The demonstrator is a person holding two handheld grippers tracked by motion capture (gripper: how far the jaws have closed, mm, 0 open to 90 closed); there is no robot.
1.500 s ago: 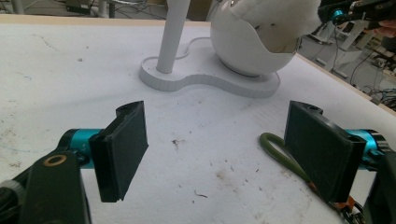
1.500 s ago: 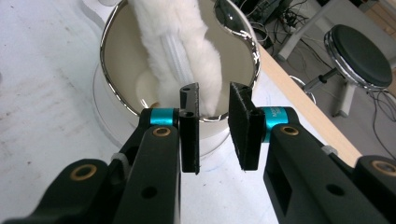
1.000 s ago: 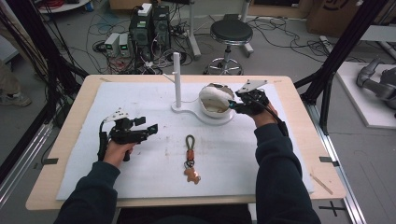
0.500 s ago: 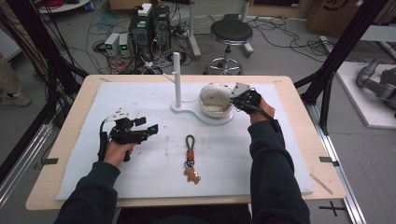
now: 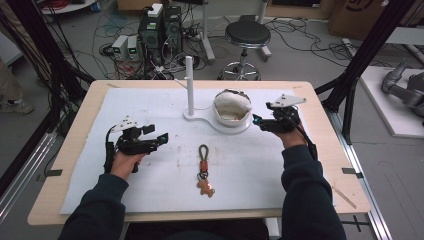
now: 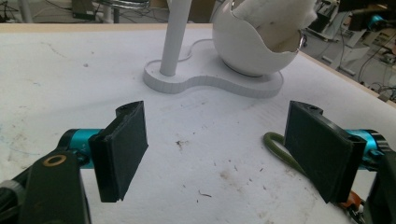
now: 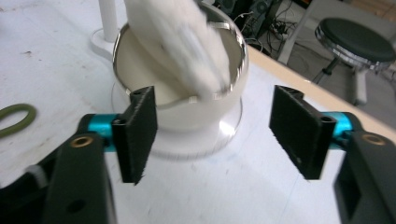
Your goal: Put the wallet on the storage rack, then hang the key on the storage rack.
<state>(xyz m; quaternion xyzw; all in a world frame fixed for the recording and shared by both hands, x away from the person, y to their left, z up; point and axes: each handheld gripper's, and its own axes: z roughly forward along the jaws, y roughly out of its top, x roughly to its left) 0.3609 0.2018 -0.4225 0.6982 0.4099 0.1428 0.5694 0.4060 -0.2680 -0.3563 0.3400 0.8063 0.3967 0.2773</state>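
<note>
Keychain (image 5: 203,170) with an olive-green cord loop, a brown leather strap and a small gingerbread-man charm lies flat on the white mat (image 5: 150,107) near the middle of the desk (image 5: 90,100), between the two forearms and nearer the person than the white stand. That stand (image 5: 220,122) has a flat figure-eight base carrying an upright white post (image 5: 189,82) on one lobe and an egg-shaped white bowl (image 5: 232,107) on the other; the bowl is open at the top, has a bright metal rim and holds crumpled white stuffing (image 7: 173,37). The left gripper (image 5: 161,138) is held low over the mat to the left of the keychain, pointing right; its fingers (image 6: 122,149) are spread wide and hold nothing, and in the left gripper view the green loop (image 6: 280,149) of the keychain shows just beside the right-hand finger, partly hidden behind it. The right gripper (image 5: 256,120) sits just beside the bowl on its right, pointing toward it; its fingers (image 7: 138,133) are likewise wide apart and empty, with the bowl standing beyond the gap in the right gripper view, apart from both pads. A black round stool (image 5: 247,35) and electronic boxes with cables (image 5: 150,35) stand on the floor beyond the desk.
</note>
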